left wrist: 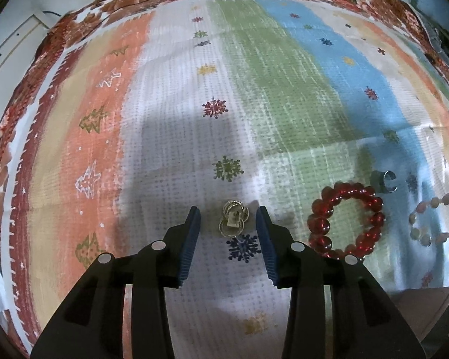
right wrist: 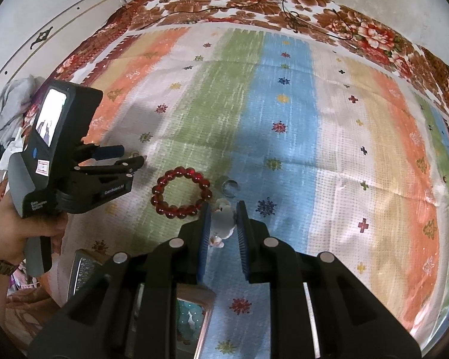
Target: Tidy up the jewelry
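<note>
Bed covered by striped cloth (right wrist: 284,137) with snowflake prints, over floral sheet (right wrist: 224,0). Pale wall (right wrist: 60,9) behind, black cables (right wrist: 284,9) along far edge.

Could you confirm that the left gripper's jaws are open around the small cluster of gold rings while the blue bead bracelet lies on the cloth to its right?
Nearly: the bead bracelet is red, not blue, as both wrist views show. The rest holds: the left gripper has its jaws open on either side of the gold rings, with the bracelet on the cloth to its right.
</note>
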